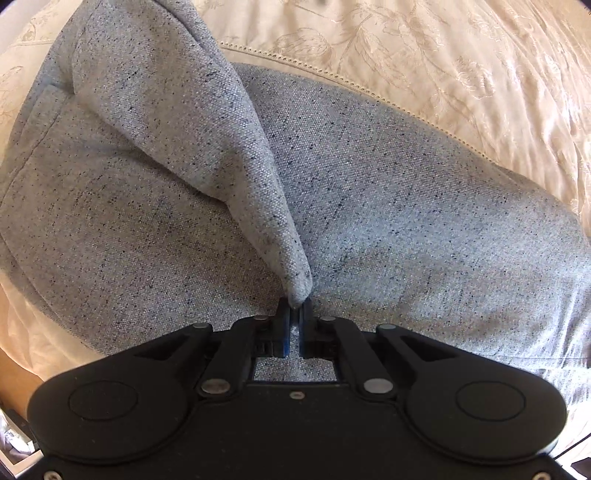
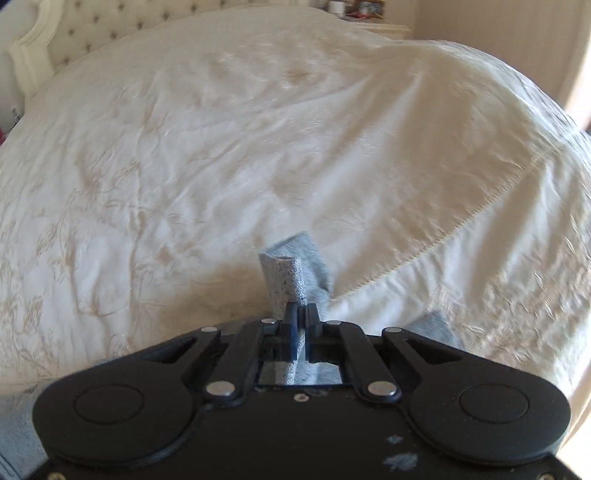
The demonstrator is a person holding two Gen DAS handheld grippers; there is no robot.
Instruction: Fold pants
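Observation:
Grey speckled pants (image 1: 351, 192) lie spread over a cream bedspread and fill most of the left wrist view. My left gripper (image 1: 294, 306) points down and is shut on a pinched corner of the fabric, so a raised ridge of cloth (image 1: 207, 122) runs from the jaws up to the top left. In the right wrist view my right gripper (image 2: 302, 314) is shut on a hemmed edge of the pants (image 2: 286, 275), which sticks up past the jaws. More grey cloth (image 2: 432, 328) shows below the right finger.
The embroidered cream bedspread (image 2: 221, 147) stretches far ahead, with a stitched seam (image 2: 436, 243) crossing at the right. A tufted headboard (image 2: 92, 26) stands at the far end, and a nightstand (image 2: 384, 26) with small items beside it. The bed's edge (image 1: 22, 369) drops off at the lower left.

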